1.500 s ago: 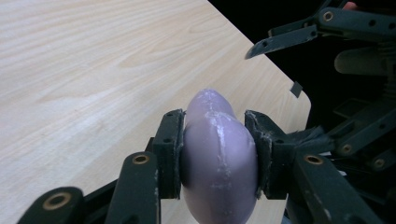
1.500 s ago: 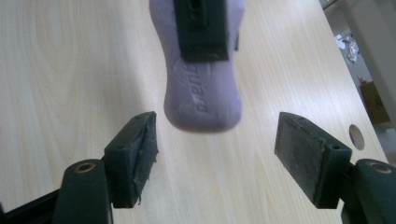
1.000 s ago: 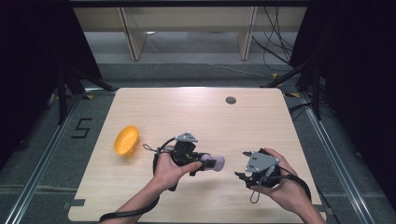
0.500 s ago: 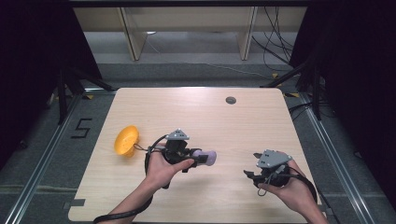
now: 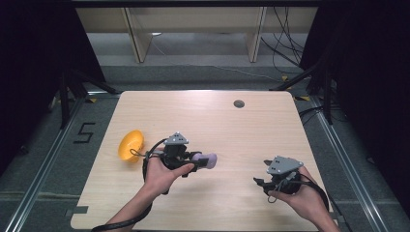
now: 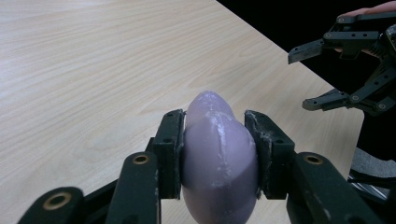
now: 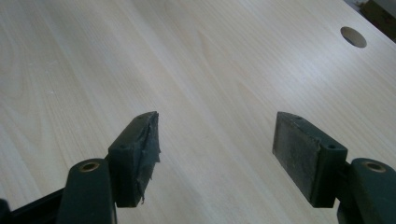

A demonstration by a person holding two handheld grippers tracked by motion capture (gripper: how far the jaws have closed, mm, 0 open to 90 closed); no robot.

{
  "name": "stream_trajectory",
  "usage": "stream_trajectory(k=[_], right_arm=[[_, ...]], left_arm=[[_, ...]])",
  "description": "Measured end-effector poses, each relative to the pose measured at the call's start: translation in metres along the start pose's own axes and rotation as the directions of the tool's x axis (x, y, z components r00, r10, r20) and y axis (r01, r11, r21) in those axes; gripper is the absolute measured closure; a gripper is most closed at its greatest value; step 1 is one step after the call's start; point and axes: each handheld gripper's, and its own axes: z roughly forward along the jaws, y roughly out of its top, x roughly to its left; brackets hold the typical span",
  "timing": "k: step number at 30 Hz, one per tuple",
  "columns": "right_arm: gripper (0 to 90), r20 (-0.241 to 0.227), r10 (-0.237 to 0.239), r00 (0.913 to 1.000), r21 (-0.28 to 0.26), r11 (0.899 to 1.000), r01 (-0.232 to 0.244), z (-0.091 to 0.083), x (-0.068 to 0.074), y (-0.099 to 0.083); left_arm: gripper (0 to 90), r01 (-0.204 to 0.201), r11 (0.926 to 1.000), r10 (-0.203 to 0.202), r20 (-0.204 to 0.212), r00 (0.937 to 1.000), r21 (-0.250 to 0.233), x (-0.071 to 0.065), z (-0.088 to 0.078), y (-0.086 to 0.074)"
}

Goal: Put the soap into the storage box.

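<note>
right tool (image 5: 261, 182) nearer now; yellow bowl (image 5: 131, 145) overhead

One purple eggplant (image 5: 207, 160), one orange bowl (image 5: 131, 145), one table (image 5: 208, 116) and two hand-held grippers.

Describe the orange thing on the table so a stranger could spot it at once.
Start at the light wooden table and go to its left edge. The orange bowl lies there tipped on its side, just left of the left gripper. It is the one bright orange thing; the gripper's object is pale purple.
</note>
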Motion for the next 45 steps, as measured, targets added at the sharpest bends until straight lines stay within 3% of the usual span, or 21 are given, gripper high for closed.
stream_trajectory(k=[14, 17, 24, 29, 36, 38, 39, 40, 45], right_arm=[[31.7, 0.005, 0.011, 0.9999, 0.001, 1.000, -0.011, 0.001, -0.001, -0.003], [31.7, 0.009, 0.039, 0.9992, 0.013, 0.999, -0.039, 0.000, 0.000, -0.004], [31.6, 0.008, 0.017, 0.9998, 0.004, 1.000, -0.017, 0.001, -0.001, -0.004], [31.4, 0.011, 0.015, 0.9998, 0.002, 1.000, -0.015, 0.001, -0.002, -0.004], [31.3, 0.010, 0.037, 0.9993, 0.016, 0.999, -0.038, 0.001, 0.000, -0.005], [31.3, 0.013, 0.023, 0.9996, 0.009, 1.000, -0.023, 0.001, -0.001, -0.005], [31.2, 0.011, 0.037, 0.9993, 0.017, 0.999, -0.037, 0.001, 0.000, -0.005], [31.2, 0.011, 0.037, 0.9993, 0.017, 0.999, -0.037, 0.001, 0.000, -0.005], [30.8, 0.015, 0.021, 0.9997, 0.003, 1.000, -0.021, 0.001, -0.002, -0.004]], left_arm=[[58.7, 0.003, 0.9998, -0.004, -0.042, 0.9991, -0.021, 0.011, -0.016, -0.002], [58.7, 0.001, 0.9996, -0.002, -0.044, 0.9990, -0.027, 0.015, -0.019, -0.002], [58.7, -0.002, 0.9993, -0.001, -0.084, 0.9964, -0.038, 0.021, -0.029, -0.003], [58.7, 0.013, 0.9979, -0.022, -0.134, 0.9908, -0.063, 0.029, -0.038, -0.005], [58.7, 0.023, 0.9951, -0.046, -0.237, 0.9704, -0.096, 0.042, -0.054, -0.008], [58.8, 0.028, 0.9939, -0.054, -0.254, 0.9656, -0.107, 0.046, -0.058, -0.009], [58.7, 0.026, 0.9930, -0.056, -0.273, 0.9603, -0.115, 0.049, -0.061, -0.009], [58.8, 0.026, 0.9930, -0.056, -0.273, 0.9603, -0.115, 0.049, -0.061, -0.009], [58.7, 0.042, 0.9881, -0.090, -0.332, 0.9389, -0.148, 0.060, -0.070, -0.013]])
